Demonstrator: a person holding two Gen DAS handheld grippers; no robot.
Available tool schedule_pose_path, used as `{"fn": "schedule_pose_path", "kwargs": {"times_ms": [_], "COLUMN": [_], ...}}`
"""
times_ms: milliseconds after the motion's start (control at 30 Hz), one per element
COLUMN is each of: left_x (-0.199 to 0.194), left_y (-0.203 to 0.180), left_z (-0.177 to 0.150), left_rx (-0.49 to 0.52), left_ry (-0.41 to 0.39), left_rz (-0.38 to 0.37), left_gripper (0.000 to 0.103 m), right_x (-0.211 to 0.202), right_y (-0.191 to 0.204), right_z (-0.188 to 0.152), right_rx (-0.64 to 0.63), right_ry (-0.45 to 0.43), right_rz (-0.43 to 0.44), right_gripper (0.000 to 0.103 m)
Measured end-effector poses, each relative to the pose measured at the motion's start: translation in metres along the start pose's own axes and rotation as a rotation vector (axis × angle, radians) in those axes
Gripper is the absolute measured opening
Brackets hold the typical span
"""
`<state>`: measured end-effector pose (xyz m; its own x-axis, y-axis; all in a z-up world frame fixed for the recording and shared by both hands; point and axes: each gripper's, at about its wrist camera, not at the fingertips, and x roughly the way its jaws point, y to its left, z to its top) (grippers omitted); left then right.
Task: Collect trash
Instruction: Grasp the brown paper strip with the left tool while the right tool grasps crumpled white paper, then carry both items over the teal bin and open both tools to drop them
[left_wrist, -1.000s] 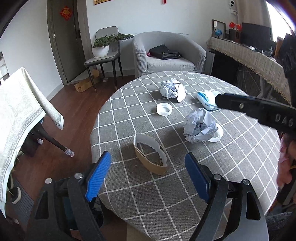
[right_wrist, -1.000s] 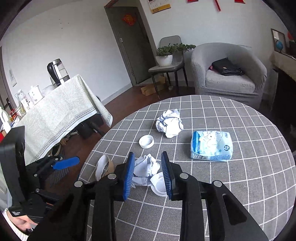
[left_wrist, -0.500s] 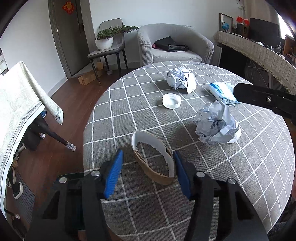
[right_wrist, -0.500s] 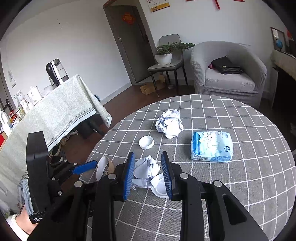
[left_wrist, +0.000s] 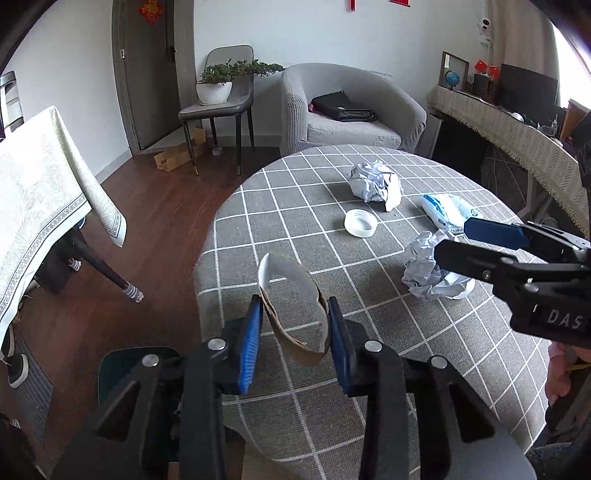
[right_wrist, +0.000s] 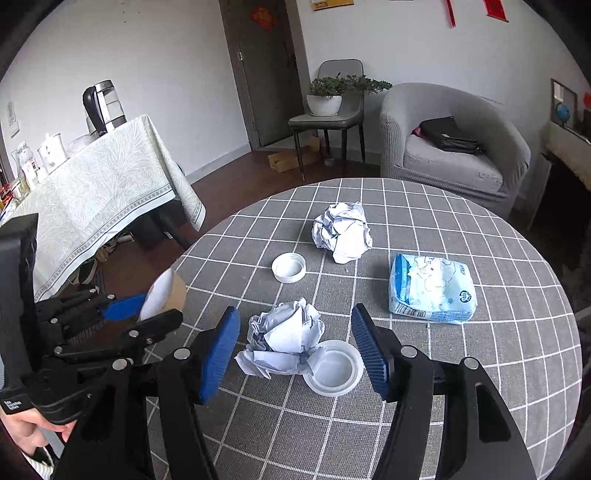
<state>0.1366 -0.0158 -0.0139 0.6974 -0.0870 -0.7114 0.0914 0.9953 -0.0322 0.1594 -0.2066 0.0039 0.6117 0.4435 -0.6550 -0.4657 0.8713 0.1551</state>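
Observation:
My left gripper (left_wrist: 295, 339) is shut on a torn brown cardboard ring (left_wrist: 291, 295) at the near left edge of the round checked table (left_wrist: 369, 369); the ring also shows in the right wrist view (right_wrist: 166, 295). My right gripper (right_wrist: 295, 350) is open, its blue pads on either side of a crumpled paper ball (right_wrist: 284, 336) that rests against a white lid (right_wrist: 332, 365). A second paper ball (right_wrist: 341, 230), another white lid (right_wrist: 289, 267) and a blue tissue pack (right_wrist: 430, 288) lie farther back.
A grey armchair (right_wrist: 454, 147) with a black bag stands behind the table. A chair with a potted plant (right_wrist: 328, 99) stands by the door. A cloth-covered side table (right_wrist: 92, 184) stands at the left, and a dark bin (left_wrist: 125, 373) sits below the table edge.
My left gripper closed on the cardboard ring and raised it. My right gripper opened wide around the near paper ball.

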Motion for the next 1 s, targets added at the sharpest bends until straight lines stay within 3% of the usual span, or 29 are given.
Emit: {"fn": "schedule_pose_path", "kwargs": {"times_ms": [100,167,200,300,767,1000], "left_x": [-0.008,-0.013,-0.015,-0.018,-0.023,-0.012], "left_y": [0.01,0.013,0.016,0.027,0.092,0.121], "left_z": [0.0,-0.002,-0.002,-0.005,-0.026,-0.047], "left_rx": [-0.012,-0.007,-0.006,-0.015,-0.074,-0.083], "left_ry": [-0.012,-0.02,-0.022,-0.02,-0.002,0.038], "left_rz": [-0.015,-0.011,-0.01,-0.007,0.016,0.052], "left_gripper": [0.037,0.037,0.037,0.037,0.036,0.035], "right_x": [0.007,0.014,0.017,0.022,0.027,0.033], "right_y": [0.009,0.014,0.017,0.024,0.074,0.103], "right_z": [-0.001,-0.002,-0.003,0.001,0.027,0.037], "right_rx": [-0.046,-0.075,-0.086,-0.091,-0.117,-0.104], "right_ry": [0.018,0.038,0.05,0.044,-0.029,-0.045], "right_rz": [-0.036,-0.052,-0.052,-0.068,-0.02,0.089], "right_gripper": [0.06,0.053,0.044,0.041,0.041,0.041]}}
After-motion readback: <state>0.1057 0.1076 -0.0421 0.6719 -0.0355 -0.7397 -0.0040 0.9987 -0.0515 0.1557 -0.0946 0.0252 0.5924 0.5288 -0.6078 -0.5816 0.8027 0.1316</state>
